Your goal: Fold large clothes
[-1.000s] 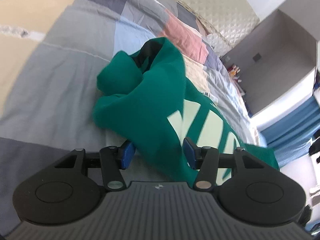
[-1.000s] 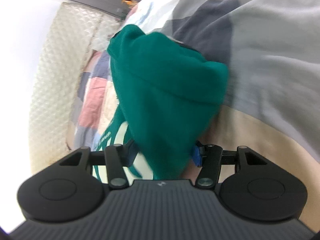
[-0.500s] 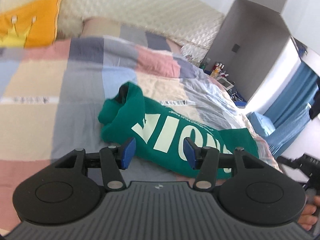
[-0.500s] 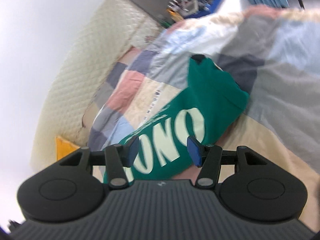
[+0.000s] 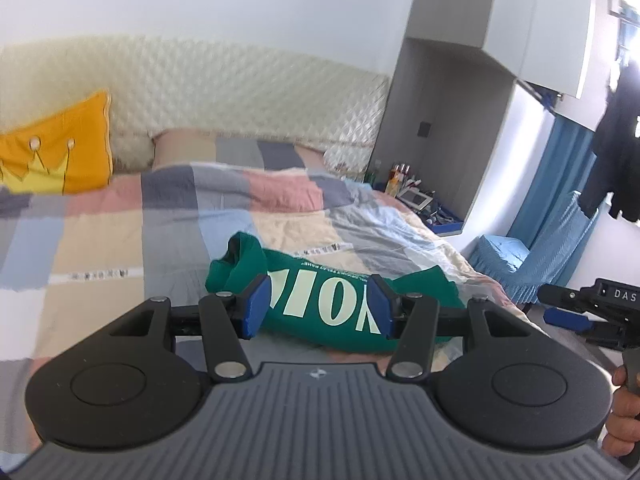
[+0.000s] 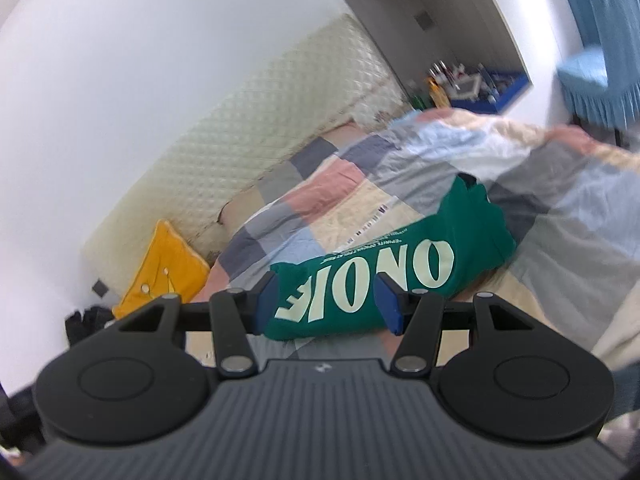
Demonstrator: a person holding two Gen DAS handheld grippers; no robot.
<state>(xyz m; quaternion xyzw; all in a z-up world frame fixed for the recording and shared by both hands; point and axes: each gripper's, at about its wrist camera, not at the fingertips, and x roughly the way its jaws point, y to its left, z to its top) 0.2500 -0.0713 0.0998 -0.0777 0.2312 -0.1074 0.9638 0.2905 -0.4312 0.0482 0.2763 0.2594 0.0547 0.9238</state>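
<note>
Left wrist view: left gripper (image 5: 318, 311) held level above the bed (image 5: 120, 240), fingers (image 5: 256, 304) wide apart w/ nothing between them. Green sweatshirt (image 5: 320, 300) lies folded into a soft, long bundle at frame centre on the patchwork quilt, pale block letters up; long axis runs left to right, collar end left. Right gripper (image 5: 568, 316) at right edge.

Right wrist view: right gripper (image 6: 328, 300) tilted, fingers wide, empty. Sweatshirt (image 6: 380, 272) in frame centre, long axis lower left to upper right. Yellow cushion (image 6: 160, 276) at left by quilted headboard.
</note>
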